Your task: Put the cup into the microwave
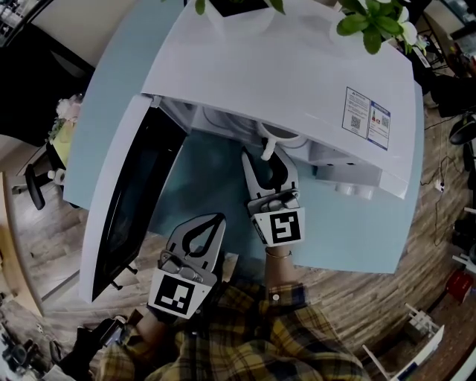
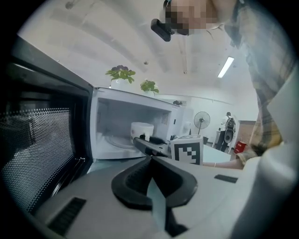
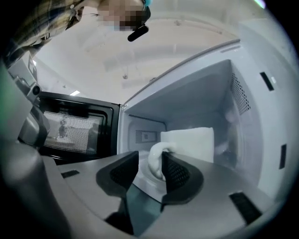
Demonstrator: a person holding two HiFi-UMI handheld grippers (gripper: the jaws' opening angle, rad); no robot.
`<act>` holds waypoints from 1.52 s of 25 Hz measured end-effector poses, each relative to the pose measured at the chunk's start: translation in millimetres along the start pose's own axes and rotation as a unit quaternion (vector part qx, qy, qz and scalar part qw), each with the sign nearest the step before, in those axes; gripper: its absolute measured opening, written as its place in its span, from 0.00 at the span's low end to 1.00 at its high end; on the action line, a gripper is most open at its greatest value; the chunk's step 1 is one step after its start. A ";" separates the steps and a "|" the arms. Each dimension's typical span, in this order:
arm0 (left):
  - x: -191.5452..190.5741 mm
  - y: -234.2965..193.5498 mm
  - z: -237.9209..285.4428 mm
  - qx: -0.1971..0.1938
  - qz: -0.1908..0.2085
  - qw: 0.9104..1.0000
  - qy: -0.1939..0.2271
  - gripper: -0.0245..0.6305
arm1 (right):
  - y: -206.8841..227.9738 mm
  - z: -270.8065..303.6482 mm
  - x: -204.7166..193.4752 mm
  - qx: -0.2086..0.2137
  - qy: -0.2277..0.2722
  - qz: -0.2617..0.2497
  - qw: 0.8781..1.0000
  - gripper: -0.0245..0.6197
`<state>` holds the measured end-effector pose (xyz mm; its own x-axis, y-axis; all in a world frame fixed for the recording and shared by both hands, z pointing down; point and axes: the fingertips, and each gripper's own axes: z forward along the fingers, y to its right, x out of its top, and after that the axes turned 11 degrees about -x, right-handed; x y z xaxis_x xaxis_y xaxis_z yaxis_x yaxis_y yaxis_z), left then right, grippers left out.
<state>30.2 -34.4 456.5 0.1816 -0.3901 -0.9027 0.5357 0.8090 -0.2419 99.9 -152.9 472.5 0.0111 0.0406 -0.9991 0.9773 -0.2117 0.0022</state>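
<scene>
Two grippers were in your hands before the white microwave (image 1: pixel 297 74), which stood on the light blue table (image 1: pixel 216 171). At the microwave's left side its door (image 1: pixel 123 208) hung wide open. Your left gripper (image 1: pixel 214 218) hovered in front of the microwave's opening, outside it and beside the door. Its fingers were closed tip to tip with nothing between them. To the right of it, your right gripper (image 3: pixel 150 159) reached into the microwave's mouth. Its fingers stood apart around the handle (image 3: pixel 157 158) of the white cup (image 3: pixel 189 144). The handle lay against the right finger while a gap showed at the left one, so they did not clamp it. The cup sat upright inside the microwave, on its floor. On top of the microwave, toward its back, you had green plants (image 1: pixel 372 22).
</scene>
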 end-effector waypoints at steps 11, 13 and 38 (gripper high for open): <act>0.8 4.0 3.1 -0.012 0.008 1.000 0.000 0.02 | -5.7 26.3 5.4 0.092 -0.001 0.179 0.979 0.30; 1.3 5.0 3.5 -0.013 0.006 1.000 0.002 0.02 | -1.0 20.2 5.0 0.060 0.011 0.168 0.984 0.30; 1.4 -0.8 1.0 -0.011 -0.001 1.000 0.004 0.02 | -7.6 14.1 0.1 0.051 -0.044 -0.016 0.998 0.32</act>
<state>30.9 -36.1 455.8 0.1730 -0.3879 -0.9053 0.5177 0.8178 -0.2515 89.5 -165.1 471.8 -0.0431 -0.0353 -0.9984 0.9503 -0.3099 -0.0301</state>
